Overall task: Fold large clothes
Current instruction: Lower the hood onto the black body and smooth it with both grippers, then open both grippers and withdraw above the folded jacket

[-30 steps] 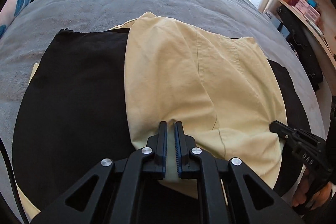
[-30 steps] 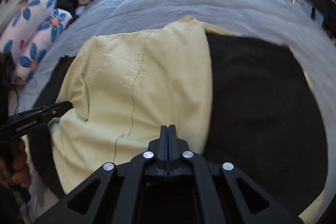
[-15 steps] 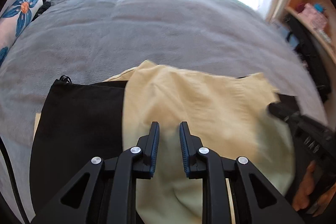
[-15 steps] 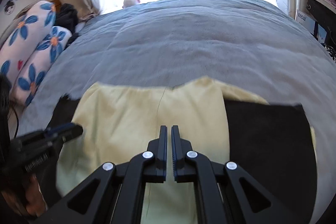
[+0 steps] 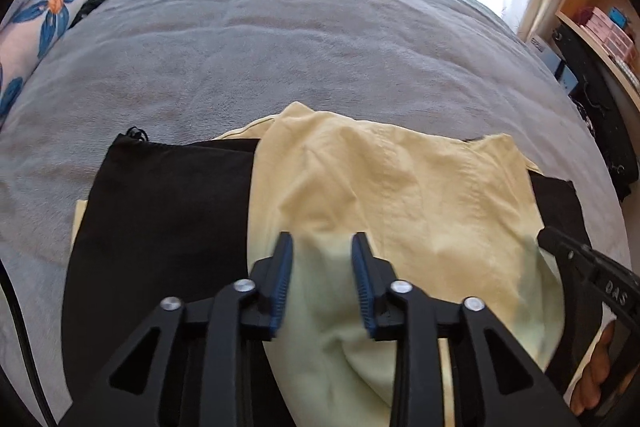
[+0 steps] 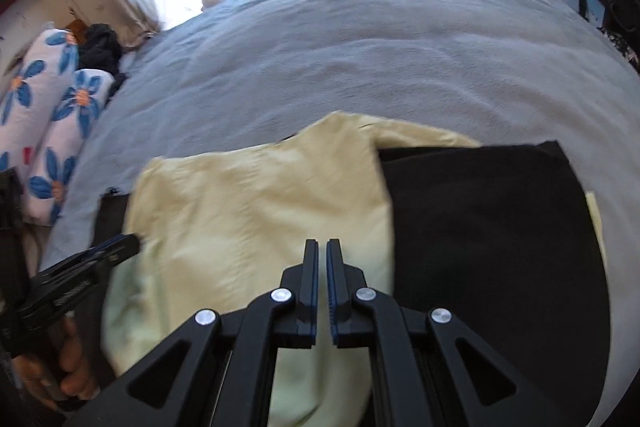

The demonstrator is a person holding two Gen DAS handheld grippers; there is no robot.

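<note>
Both grippers lifted back from cloth since 1 s ago; more grey bed (image 5: 320,39) visible now.

L gripper (image 5: 322,247) jaws just been opening, apart, nothing pinched. R gripper (image 6: 322,247) almost closed, thin slit, empty. Yellow garment (image 5: 400,195) lies folded on black garment (image 5: 168,211), at 12 o'clock of both grippers.

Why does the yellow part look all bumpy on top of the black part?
The yellow cloth is folded over the black fabric but lies rumpled, with a raised fold near the left gripper, and its far edge sits crooked. The grey bedcover looks tidy.
</note>
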